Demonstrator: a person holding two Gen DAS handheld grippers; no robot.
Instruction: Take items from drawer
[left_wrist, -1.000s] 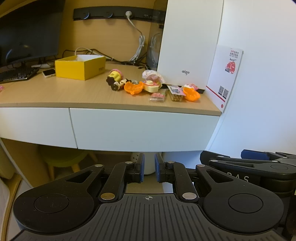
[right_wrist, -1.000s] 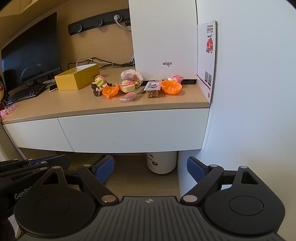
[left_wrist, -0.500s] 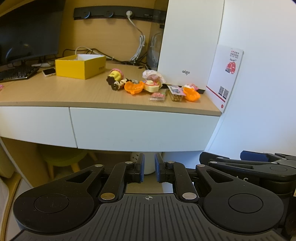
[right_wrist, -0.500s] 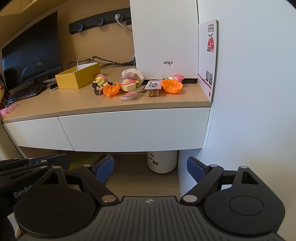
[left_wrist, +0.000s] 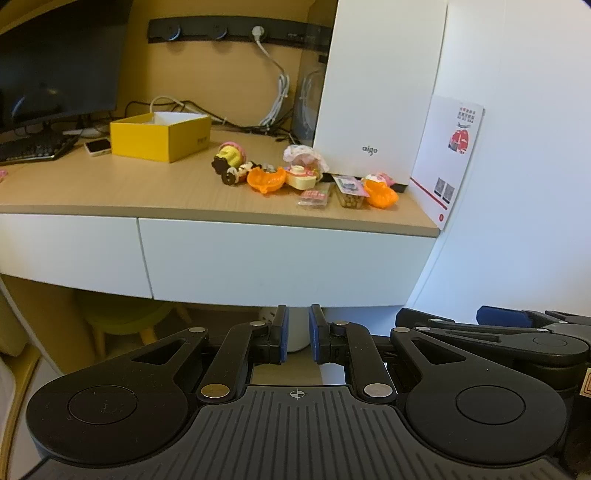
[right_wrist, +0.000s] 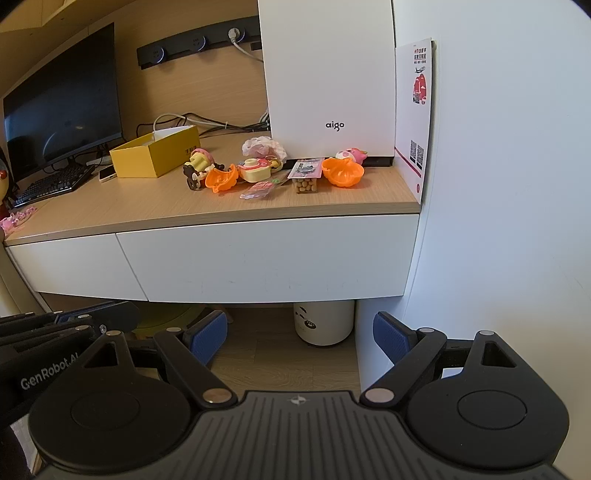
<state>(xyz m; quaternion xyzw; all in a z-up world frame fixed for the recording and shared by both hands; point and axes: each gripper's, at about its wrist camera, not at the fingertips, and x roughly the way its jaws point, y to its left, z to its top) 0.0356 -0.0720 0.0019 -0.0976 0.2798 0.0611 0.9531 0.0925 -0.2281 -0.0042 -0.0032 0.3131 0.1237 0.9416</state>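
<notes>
Nothing moved; smooth white drawer (right_wrist: 269, 258) shut.

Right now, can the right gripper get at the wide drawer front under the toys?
Probably yes: the right gripper is open and empty, and nothing stands between it and the closed drawer front. No handle shows, so it likely must hook the lower edge.

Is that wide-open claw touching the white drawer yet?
Apart. The right wrist view shows the right gripper below the closed drawer, with floor visible between them.
</notes>
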